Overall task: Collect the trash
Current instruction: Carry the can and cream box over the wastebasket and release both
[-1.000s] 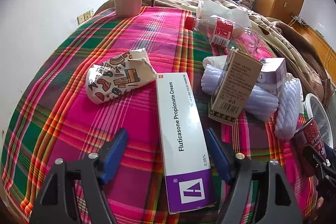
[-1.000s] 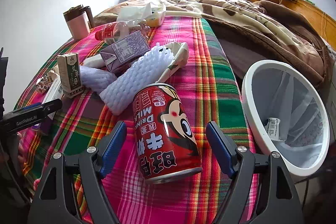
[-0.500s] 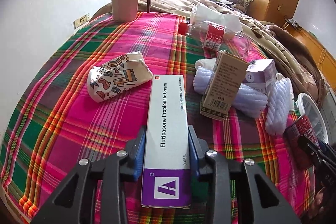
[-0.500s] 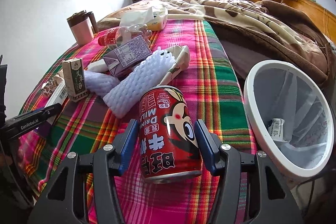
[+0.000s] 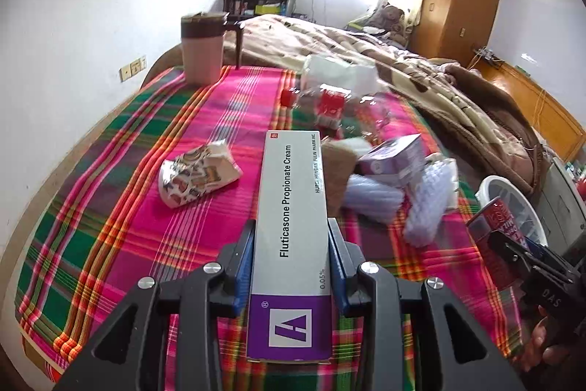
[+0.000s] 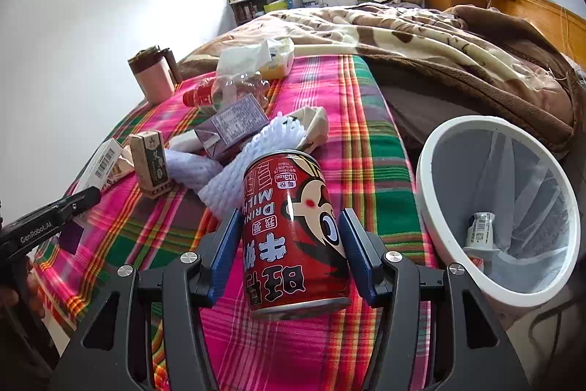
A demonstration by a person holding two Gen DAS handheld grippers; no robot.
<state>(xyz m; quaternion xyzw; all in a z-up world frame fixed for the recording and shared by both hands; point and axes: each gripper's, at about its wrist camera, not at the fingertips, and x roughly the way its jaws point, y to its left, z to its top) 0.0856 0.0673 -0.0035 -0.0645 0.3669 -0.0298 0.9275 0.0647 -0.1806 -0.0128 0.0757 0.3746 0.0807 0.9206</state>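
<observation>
My left gripper (image 5: pixel 291 266) is shut on a long grey and purple cream box (image 5: pixel 291 237) and holds it lifted above the plaid cloth (image 5: pixel 121 207). My right gripper (image 6: pixel 291 251) is shut on a red milk can (image 6: pixel 293 229), held upside down above the cloth (image 6: pixel 370 171). A white trash bin (image 6: pixel 432 207) with a liner stands just right of the can, holding a small bottle (image 6: pixel 479 229). The can and the right gripper also show in the left wrist view (image 5: pixel 498 237).
On the cloth lie a crumpled patterned paper cup (image 5: pixel 197 174), a brown carton (image 6: pixel 150 160), a purple carton (image 6: pixel 230 127), white foam nets (image 6: pixel 256 156), a plastic bottle (image 6: pixel 227 90) and a pink mug (image 6: pixel 154 77). A brown blanket (image 6: pixel 457 61) covers the bed behind.
Both grippers closed from open onto their items. The left has lifted the cream box off the cloth, and the right has raised the can a little.
</observation>
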